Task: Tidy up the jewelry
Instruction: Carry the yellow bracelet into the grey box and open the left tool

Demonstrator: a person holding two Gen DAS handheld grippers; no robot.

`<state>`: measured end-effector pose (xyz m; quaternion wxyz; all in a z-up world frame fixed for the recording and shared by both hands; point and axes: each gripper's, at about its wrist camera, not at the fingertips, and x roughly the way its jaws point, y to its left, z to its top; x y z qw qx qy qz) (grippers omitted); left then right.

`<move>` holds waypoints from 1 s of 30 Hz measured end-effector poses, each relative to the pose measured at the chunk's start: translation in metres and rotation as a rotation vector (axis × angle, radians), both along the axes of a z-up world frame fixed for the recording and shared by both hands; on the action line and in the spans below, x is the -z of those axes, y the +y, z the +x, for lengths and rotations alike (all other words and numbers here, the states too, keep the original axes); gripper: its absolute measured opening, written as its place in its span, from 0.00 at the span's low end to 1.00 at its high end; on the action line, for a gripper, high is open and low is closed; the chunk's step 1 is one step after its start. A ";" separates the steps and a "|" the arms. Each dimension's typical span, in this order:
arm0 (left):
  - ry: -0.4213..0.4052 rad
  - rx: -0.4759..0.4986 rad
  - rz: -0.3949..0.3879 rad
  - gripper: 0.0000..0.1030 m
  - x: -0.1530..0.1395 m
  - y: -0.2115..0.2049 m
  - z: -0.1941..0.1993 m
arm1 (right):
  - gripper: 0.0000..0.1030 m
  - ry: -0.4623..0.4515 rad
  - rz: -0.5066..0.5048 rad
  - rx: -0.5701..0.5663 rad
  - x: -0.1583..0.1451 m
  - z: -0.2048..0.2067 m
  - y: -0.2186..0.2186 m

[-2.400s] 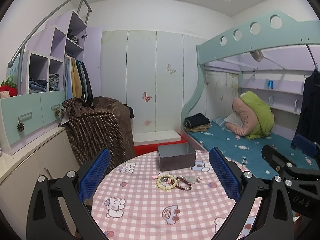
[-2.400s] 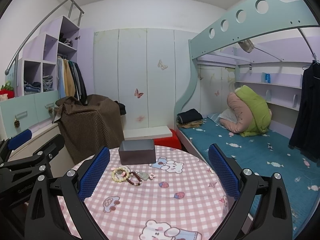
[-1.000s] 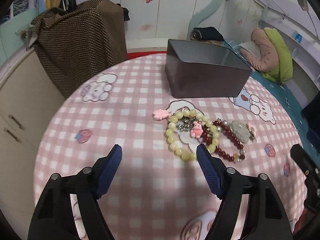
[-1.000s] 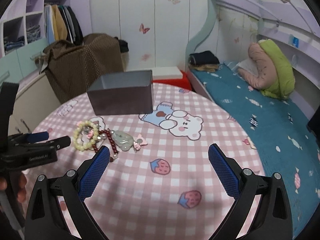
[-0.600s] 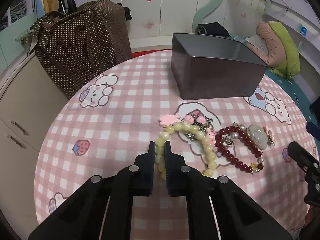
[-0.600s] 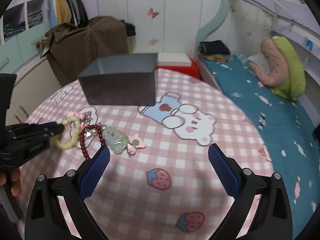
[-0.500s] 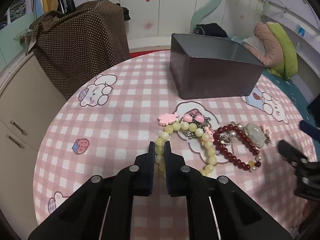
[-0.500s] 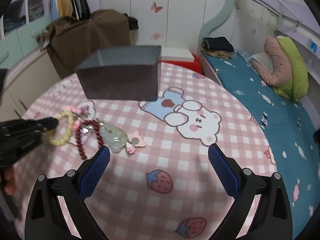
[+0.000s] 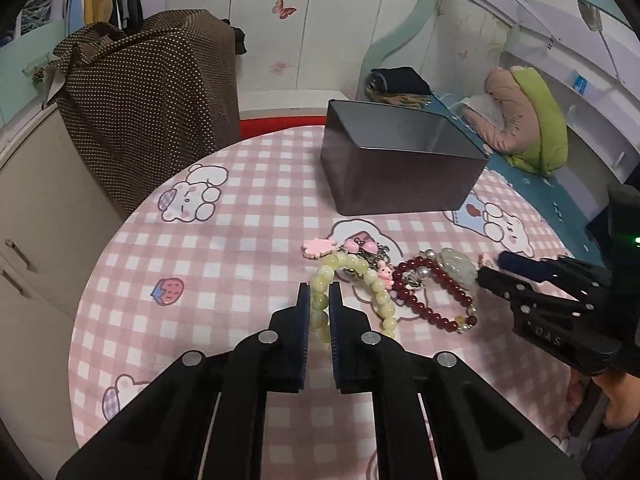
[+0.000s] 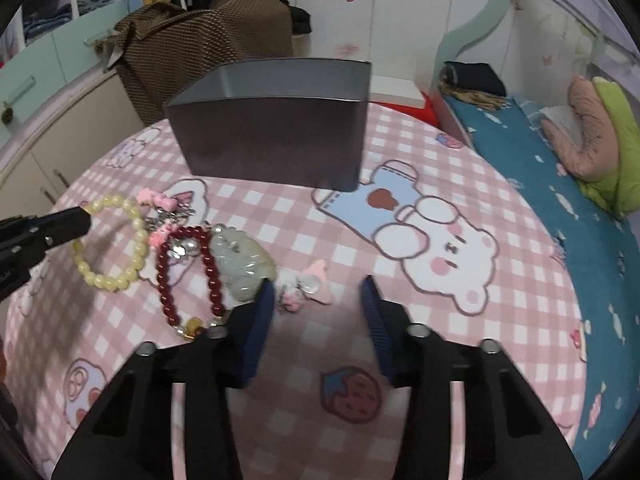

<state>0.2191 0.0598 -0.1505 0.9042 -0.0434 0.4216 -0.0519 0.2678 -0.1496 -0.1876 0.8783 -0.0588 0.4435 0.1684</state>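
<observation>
A pale yellow bead bracelet (image 9: 351, 267) (image 10: 120, 240) lies on the pink checked tablecloth (image 9: 248, 240). My left gripper (image 9: 319, 294) is shut on its near side. Beside it lie a dark red bead bracelet (image 9: 434, 300) (image 10: 188, 276) with a pale green stone pendant (image 9: 458, 265) (image 10: 242, 266), and a pink flower charm (image 9: 318, 247). My right gripper (image 10: 318, 292) is open, low over small pink charms (image 10: 308, 286) beside the pendant. It also shows at the right of the left wrist view (image 9: 490, 268). A dark grey open box (image 9: 400, 168) (image 10: 276, 124) stands behind the jewelry.
The round table's edge (image 9: 92, 280) curves near a cupboard (image 9: 36, 200) on the left. A chair draped in brown dotted cloth (image 9: 152, 92) stands behind the table. A bunk bed with a blue sheet (image 10: 560, 184) is at the right.
My left gripper stays shut on the yellow bracelet and has drawn it slightly. My right gripper has come down to the table by the pendant and its jaws have narrowed.
</observation>
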 end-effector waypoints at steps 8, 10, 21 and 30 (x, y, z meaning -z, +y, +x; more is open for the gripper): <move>-0.017 0.042 -0.039 0.08 -0.012 -0.003 -0.002 | 0.24 -0.020 0.032 0.003 -0.008 -0.006 -0.001; -0.029 0.063 -0.066 0.08 -0.019 -0.003 -0.002 | 0.24 -0.036 0.058 0.007 -0.017 -0.010 -0.007; -0.163 0.192 -0.071 0.08 -0.086 -0.026 0.010 | 0.24 -0.127 0.109 -0.001 -0.071 -0.005 -0.013; -0.209 0.242 -0.071 0.08 -0.110 -0.046 0.071 | 0.24 -0.171 0.179 0.023 -0.104 0.047 -0.004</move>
